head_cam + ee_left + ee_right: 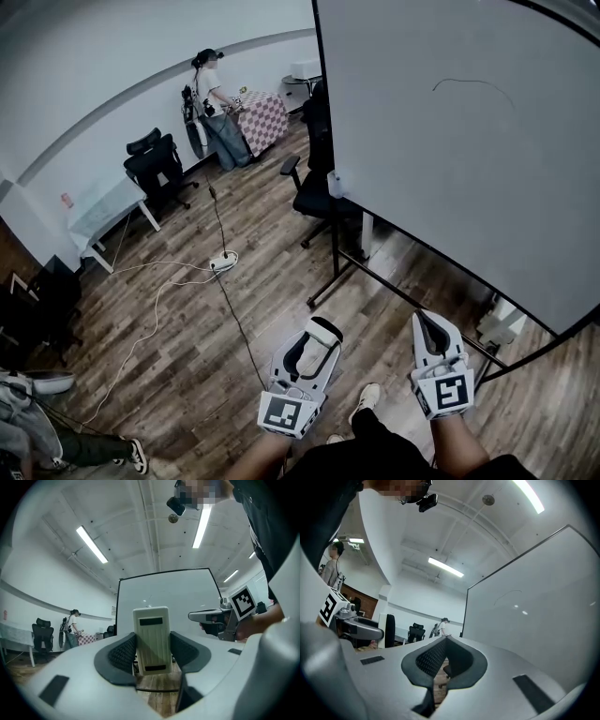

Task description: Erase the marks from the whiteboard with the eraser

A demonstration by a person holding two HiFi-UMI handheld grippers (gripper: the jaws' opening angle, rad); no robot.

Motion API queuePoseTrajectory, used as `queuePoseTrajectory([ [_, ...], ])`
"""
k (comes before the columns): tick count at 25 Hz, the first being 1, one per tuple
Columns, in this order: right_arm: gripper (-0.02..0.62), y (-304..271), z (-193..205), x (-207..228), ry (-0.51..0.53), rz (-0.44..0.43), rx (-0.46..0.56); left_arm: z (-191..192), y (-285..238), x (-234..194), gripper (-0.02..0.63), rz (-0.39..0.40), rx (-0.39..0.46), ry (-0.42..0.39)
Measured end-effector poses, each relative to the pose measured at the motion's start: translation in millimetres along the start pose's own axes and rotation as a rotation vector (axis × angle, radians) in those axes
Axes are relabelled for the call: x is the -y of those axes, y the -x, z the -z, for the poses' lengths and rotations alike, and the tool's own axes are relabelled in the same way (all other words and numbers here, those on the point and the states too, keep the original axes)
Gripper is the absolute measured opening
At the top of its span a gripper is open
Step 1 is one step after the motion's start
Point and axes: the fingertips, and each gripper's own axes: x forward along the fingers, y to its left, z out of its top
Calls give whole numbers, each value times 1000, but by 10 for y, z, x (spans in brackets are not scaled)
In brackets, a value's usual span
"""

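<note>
While the tall white whiteboard (450, 159) in its black frame stands upright on a black stand, one thin dark curved pen stroke (473, 86) shows on its upper part, towards the board's right half. The same stroke shows faintly in the right gripper view (508, 595).

Eraser: cream rectangular block with a ribbed face and two dark slots (151, 637). It stands upright, clamped between the black textured pads (123, 651) of the left gripper (322, 334), one pad against each long side. It is in front of the whiteboard, well apart from its surface and lower than the stroke.

Right gripper (443, 644): jaws closed together, pad to pad, nothing between them. In the head view it hangs below the board's lower edge, just beside the left gripper, both pointing towards the board.

Edges and room:
- The board's lower frame bar and a black stand foot (323, 291) run over the wood-plank floor (178, 328) between the grippers and the board.
- A black office chair (319, 192) sits close against the board's left edge.
- A white power strip (223, 262) with trailing cables lies on the floor, left of the board, near that foot.
- Far to the left of the board, a person (211, 108) stands at a table with a checked cloth (264, 120).
</note>
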Motion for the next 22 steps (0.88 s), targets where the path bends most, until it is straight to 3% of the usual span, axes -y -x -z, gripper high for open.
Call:
queuePoseTrajectory([
  [11,18,-819,394,596,-16,3,-24,159,-1104,-276,242,38,-27,-17],
  [22,18,-1366,402,1396,3,24,8,44,-2175,-410,242,47,2,-38],
])
